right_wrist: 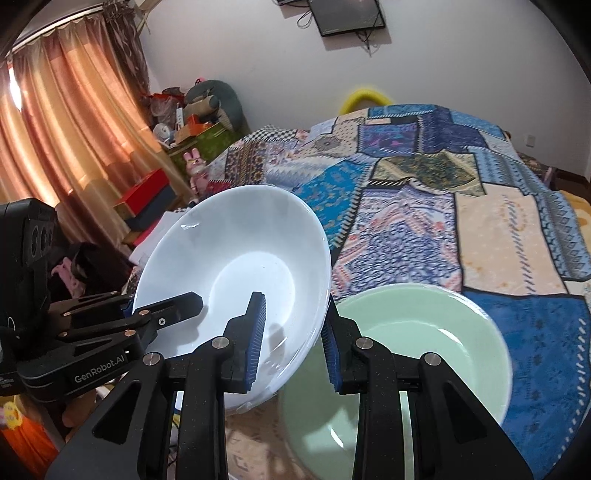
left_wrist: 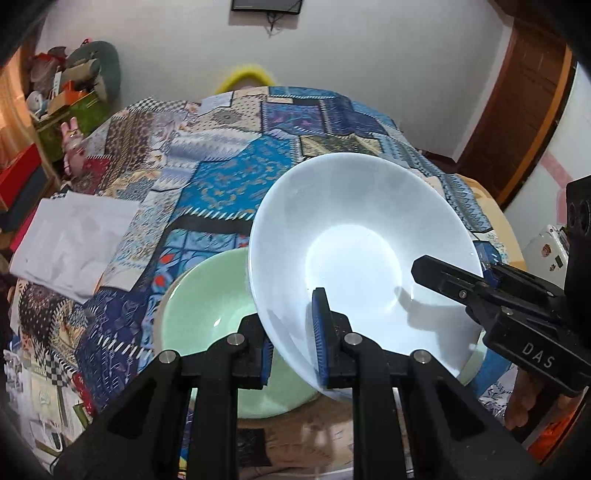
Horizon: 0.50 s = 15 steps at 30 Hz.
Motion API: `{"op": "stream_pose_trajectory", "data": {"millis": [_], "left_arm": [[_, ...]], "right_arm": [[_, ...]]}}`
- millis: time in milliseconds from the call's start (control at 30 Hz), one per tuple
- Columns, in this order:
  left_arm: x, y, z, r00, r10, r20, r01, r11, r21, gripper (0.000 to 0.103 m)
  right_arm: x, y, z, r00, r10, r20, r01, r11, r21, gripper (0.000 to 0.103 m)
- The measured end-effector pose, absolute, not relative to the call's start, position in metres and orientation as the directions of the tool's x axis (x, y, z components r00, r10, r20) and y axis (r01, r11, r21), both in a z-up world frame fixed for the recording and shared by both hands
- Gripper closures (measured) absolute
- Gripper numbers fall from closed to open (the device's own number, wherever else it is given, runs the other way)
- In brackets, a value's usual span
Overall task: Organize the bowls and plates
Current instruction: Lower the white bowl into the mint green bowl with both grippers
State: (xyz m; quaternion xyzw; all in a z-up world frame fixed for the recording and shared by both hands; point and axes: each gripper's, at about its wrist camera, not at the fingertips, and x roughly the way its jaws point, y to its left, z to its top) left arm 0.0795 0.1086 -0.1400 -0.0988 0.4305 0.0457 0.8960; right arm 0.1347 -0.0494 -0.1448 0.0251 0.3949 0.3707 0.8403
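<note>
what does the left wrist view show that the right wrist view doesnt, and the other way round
Only the left wrist view shows the white folded cloth lying on the quilt, the brown wooden door and the "DAS" lettering on the right gripper. Only the right wrist view shows the orange curtains and the "GenRobot.AI" lettering on the left gripper. Both show the tilted white bowl with each gripper clamped on its rim, the green bowl below it, the patchwork quilt and the wall screen.
</note>
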Motion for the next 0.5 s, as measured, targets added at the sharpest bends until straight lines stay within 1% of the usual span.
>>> {"op": "stream_pose_trajectory", "data": {"millis": [500], "left_arm": [[0.060,0.152,-0.168,0.602,0.033,-0.798,-0.249,0.957,-0.148,0.085]], "right_arm": [[0.124,-0.004,-0.166,0.330,0.657,-0.678,-0.620,0.692,0.369,0.076]]}}
